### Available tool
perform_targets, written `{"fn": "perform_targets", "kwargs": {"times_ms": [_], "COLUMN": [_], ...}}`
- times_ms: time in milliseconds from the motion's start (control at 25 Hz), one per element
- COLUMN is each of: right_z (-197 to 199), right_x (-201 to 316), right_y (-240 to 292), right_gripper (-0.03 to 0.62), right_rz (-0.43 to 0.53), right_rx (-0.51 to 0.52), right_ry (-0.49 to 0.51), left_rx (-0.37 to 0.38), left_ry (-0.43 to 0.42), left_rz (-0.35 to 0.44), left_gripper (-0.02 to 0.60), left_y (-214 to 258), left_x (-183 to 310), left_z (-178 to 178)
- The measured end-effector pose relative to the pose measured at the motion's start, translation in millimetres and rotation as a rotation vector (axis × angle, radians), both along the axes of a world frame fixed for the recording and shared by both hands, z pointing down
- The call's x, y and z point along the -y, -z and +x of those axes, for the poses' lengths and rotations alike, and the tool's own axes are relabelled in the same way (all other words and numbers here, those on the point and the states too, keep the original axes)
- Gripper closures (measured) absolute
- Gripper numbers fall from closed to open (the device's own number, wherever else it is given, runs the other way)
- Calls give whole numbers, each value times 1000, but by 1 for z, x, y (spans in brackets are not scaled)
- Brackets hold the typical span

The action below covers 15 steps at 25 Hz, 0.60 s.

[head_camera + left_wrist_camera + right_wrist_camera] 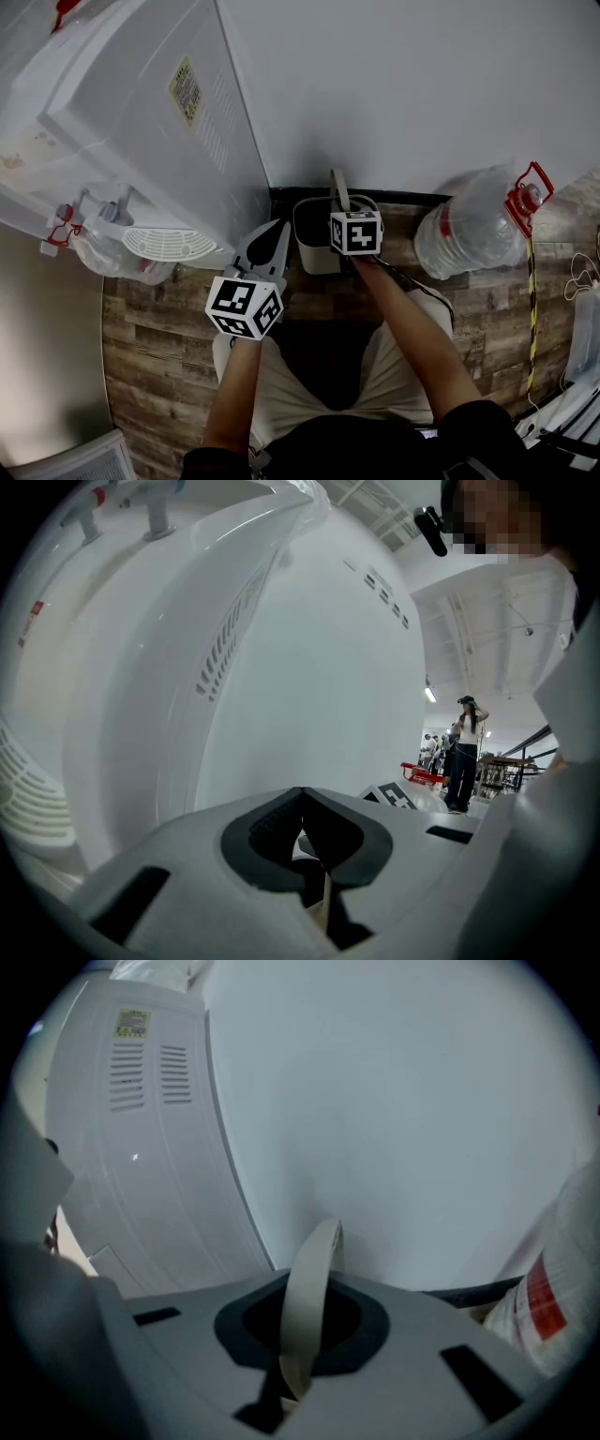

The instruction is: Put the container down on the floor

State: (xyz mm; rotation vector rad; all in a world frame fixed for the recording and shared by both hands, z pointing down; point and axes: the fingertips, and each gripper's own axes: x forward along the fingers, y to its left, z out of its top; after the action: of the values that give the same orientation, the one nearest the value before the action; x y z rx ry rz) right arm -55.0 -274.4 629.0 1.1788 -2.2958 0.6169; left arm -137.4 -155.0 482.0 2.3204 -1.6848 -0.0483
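Container [314, 242] handle [312, 1279] | pinched in right tool [300, 1330] | left tool [302, 832] closed

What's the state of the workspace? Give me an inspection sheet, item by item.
Surface: wood-pattern floor.
Job's things: grey container against the wall; its beige handle stands upright.
Clutter: large water bottle lying at right.
Grippers: right gripper shut on the beige handle; left gripper shut, empty, beside the white water dispenser.
Cables: yellow-black cord on the floor at right.
Surroundings: white water dispenser at left, white wall behind.
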Motion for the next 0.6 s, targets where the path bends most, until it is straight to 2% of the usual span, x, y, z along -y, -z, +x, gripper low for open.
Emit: {"fn": "perform_targets", "kwargs": {"times_ms": [400, 600], "right_z": [-6, -3], "right_x": [3, -1], "right_y": [-9, -9], "right_gripper": [565, 565], "right_rz": [54, 50], "right_rx": [26, 27], "right_ry": [2, 2], "left_rx": [-3, -12], "left_ry": [-14, -16], "left_rz": [-19, -19], "left_gripper": [565, 565], "left_y": [-12, -13], "left_x": [-4, -5], "left_z": [6, 8]}}
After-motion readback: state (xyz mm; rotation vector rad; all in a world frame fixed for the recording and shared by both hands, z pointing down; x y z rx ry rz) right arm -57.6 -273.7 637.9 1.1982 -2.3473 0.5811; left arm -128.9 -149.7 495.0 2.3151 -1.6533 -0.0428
